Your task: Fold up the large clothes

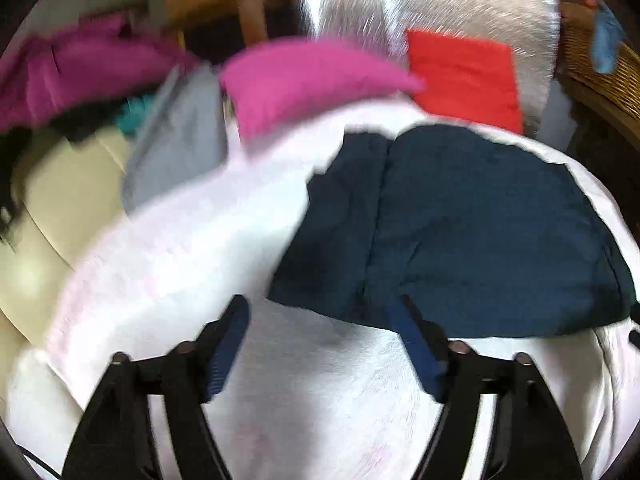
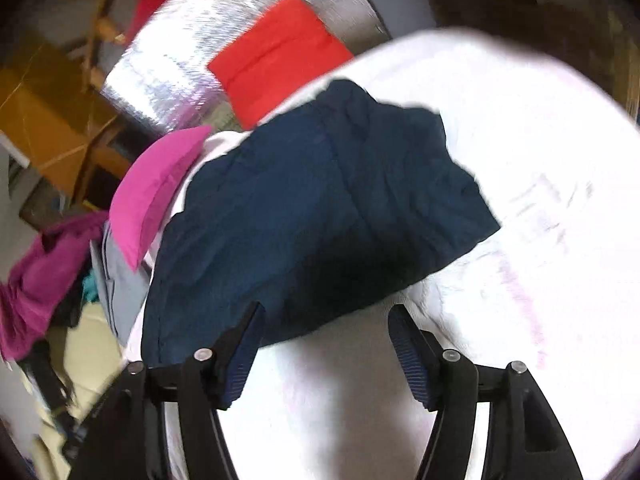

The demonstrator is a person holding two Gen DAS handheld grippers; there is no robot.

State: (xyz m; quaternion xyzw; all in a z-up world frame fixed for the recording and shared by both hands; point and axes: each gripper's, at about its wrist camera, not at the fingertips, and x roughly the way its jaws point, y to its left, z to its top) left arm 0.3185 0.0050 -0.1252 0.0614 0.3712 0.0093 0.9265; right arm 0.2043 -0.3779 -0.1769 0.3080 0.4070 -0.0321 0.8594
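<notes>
- Both the left gripper and right gripper gape, holding nothing.
- Ahead of each, a folded navy garment lies on white cloth.

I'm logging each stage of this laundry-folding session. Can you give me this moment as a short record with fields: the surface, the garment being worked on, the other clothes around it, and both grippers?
surface: white cloth cover
garment in work: navy garment, lying folded on the white cover
already folded: red garment on a silvery sheet
nearby: pink garment, grey garment, magenta heap
left gripper: open, nothing between the fingers
right gripper: open, empty, above the navy garment's near edge
image quality: motion-blurred
</notes>
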